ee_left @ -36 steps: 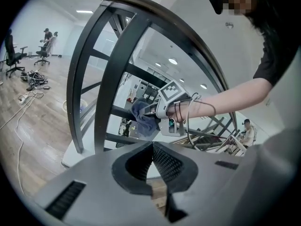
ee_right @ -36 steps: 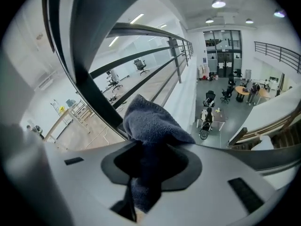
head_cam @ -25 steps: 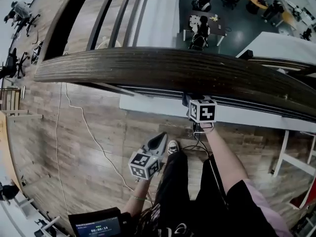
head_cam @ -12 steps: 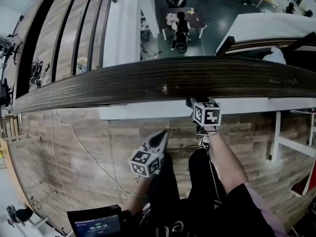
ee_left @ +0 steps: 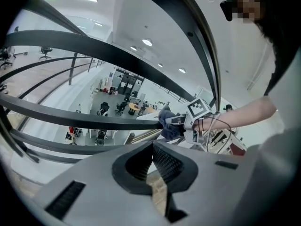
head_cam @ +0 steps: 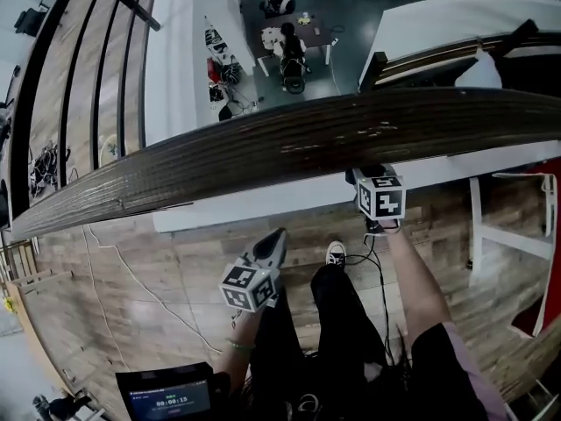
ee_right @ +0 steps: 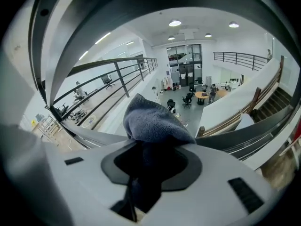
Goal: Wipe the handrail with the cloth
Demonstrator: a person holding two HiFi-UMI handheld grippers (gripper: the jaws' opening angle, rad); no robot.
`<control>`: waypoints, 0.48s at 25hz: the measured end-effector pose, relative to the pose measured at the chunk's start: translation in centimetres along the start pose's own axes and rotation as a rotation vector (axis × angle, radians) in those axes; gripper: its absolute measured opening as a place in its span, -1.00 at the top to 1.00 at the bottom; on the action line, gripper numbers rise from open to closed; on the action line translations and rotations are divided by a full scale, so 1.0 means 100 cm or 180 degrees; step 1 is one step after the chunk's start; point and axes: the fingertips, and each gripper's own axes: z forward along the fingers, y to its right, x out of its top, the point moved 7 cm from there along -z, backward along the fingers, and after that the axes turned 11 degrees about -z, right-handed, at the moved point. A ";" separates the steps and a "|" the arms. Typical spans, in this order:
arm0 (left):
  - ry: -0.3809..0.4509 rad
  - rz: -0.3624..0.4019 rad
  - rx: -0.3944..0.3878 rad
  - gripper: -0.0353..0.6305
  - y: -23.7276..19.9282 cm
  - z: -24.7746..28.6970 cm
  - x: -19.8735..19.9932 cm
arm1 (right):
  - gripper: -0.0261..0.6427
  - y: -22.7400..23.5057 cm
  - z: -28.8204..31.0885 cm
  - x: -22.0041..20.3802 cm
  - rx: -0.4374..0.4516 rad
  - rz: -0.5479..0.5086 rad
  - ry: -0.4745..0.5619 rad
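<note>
The dark wooden handrail (head_cam: 289,143) crosses the head view, sloping up to the right. My right gripper (head_cam: 364,179) reaches under its near edge, and its tips are hidden there. In the right gripper view, the right gripper (ee_right: 153,145) is shut on a blue-grey cloth (ee_right: 153,119), whose bunched end lies against a dark rail bar (ee_right: 240,138). The left gripper view shows that cloth (ee_left: 167,126) at the bar too. My left gripper (head_cam: 279,235) hangs lower, over the floor and apart from the rail. Its jaws (ee_left: 152,144) are shut with nothing in them.
Beyond the rail is an open drop to a lower floor with desks, chairs and people (head_cam: 285,55). I stand on a wood floor (head_cam: 131,279) with a thin cable (head_cam: 114,261) across it. A white frame (head_cam: 478,226) stands at the right. The person's shoe (head_cam: 335,253) is below the rail.
My right gripper and the cloth have slid a little to the right along the rail. The head view has swung, so the rail now slopes. The left gripper has hardly moved.
</note>
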 end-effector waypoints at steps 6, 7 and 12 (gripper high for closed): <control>-0.0036 0.0010 -0.0067 0.89 0.048 0.043 0.003 | 0.60 0.096 -0.027 -0.015 -0.0246 0.0143 -0.0029; -0.0042 0.0016 -0.0082 0.89 0.055 0.049 0.004 | 0.60 0.111 -0.031 -0.017 -0.0273 0.0144 -0.0028; -0.0046 0.0048 -0.0098 0.89 0.074 0.062 0.003 | 0.60 0.169 -0.052 -0.030 -0.0430 0.0178 0.0006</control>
